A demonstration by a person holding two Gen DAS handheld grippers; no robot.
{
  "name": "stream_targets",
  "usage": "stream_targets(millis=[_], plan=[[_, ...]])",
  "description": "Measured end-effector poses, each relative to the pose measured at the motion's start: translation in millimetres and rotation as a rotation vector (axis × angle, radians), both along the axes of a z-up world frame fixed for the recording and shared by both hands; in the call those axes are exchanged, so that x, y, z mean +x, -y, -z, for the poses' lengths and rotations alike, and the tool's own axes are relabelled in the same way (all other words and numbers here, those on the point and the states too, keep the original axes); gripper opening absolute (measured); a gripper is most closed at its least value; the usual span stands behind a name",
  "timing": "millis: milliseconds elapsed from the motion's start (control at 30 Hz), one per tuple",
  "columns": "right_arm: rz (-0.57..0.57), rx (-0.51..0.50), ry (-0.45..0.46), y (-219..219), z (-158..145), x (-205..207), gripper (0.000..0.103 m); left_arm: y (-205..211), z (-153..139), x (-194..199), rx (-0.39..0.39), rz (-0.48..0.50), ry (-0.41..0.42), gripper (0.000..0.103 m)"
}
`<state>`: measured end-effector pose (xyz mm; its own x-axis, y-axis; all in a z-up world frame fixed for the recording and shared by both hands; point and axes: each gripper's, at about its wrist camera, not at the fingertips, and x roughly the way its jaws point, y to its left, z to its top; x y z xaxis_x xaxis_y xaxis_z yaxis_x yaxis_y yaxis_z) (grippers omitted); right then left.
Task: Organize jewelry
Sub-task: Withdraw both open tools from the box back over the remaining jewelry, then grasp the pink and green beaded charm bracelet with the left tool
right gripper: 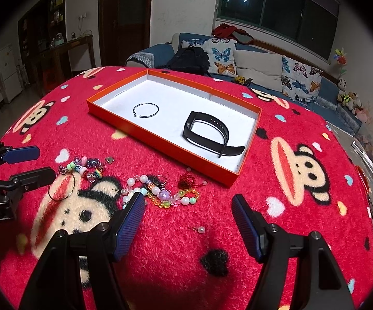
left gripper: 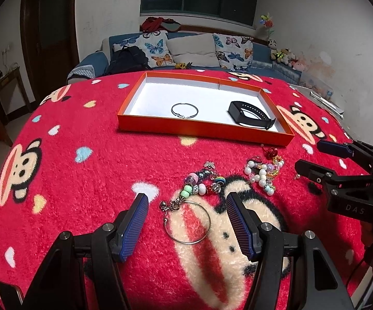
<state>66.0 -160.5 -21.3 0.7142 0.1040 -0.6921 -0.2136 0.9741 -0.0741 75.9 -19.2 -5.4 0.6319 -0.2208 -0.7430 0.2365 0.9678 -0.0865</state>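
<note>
An orange tray (left gripper: 202, 128) (right gripper: 160, 139) with a white floor holds a thin hoop (left gripper: 184, 110) (right gripper: 145, 110) and a black watch band (left gripper: 251, 115) (right gripper: 208, 131). On the red blanket lie a charm bracelet of mixed beads (left gripper: 202, 182) (right gripper: 85, 166), a silver hoop (left gripper: 187, 223) (right gripper: 62, 188), a pearl bead bracelet (left gripper: 262, 173) (right gripper: 160, 193), a red charm (left gripper: 269, 152) (right gripper: 189, 180), a ring (right gripper: 160, 180) and a pearl stud (right gripper: 200, 230). My left gripper (left gripper: 186, 202) (right gripper: 36, 164) stands open over the silver hoop. My right gripper (right gripper: 187, 202) (left gripper: 310, 156) is open above the pearl stud.
The red cartoon-monkey blanket (left gripper: 83, 180) (right gripper: 289, 206) covers the whole table. Behind it stands a blue sofa (left gripper: 194, 49) (right gripper: 258, 59) with butterfly cushions and a black backpack (left gripper: 128, 59) (right gripper: 189, 59). A dark wooden door (left gripper: 49, 33) is at the left.
</note>
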Motion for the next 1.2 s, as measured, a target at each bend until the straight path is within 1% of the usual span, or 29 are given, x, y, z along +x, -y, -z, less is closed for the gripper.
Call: stream_targets(millis=[367,533,767,900,967,1000,1067,1200], plan=[[-0.006,0.015,-0.027,3.5,10.7,7.1,0.076,-1.1,8.3,3.3,0.023,0.018,-0.015,0.067],[-0.015,0.037,-0.046,11.9,13.8,10.8,0.076,-0.5,16.2,8.6,0.035,0.045,-0.029,0.067],[-0.049,0.086,-0.072,19.2,18.9,13.5,0.076,3.7,21.5,23.1,0.050,0.098,-0.020,0.066],[-0.053,0.100,-0.070,22.6,19.8,15.4,0.076,3.7,23.0,34.7,0.045,0.128,-0.018,0.059],[-0.055,0.108,-0.067,23.6,19.5,16.7,0.076,3.6,24.9,41.1,0.035,0.147,-0.025,0.049],[-0.057,0.112,-0.066,24.0,19.6,17.6,0.076,3.8,25.9,43.6,0.031,0.153,-0.030,0.046],[-0.060,0.116,-0.065,24.0,19.6,18.9,0.076,3.1,28.1,48.6,0.016,0.167,-0.040,0.037],[-0.063,0.116,-0.068,23.9,20.5,21.2,0.076,2.0,33.0,56.1,-0.018,0.187,-0.058,0.034]])
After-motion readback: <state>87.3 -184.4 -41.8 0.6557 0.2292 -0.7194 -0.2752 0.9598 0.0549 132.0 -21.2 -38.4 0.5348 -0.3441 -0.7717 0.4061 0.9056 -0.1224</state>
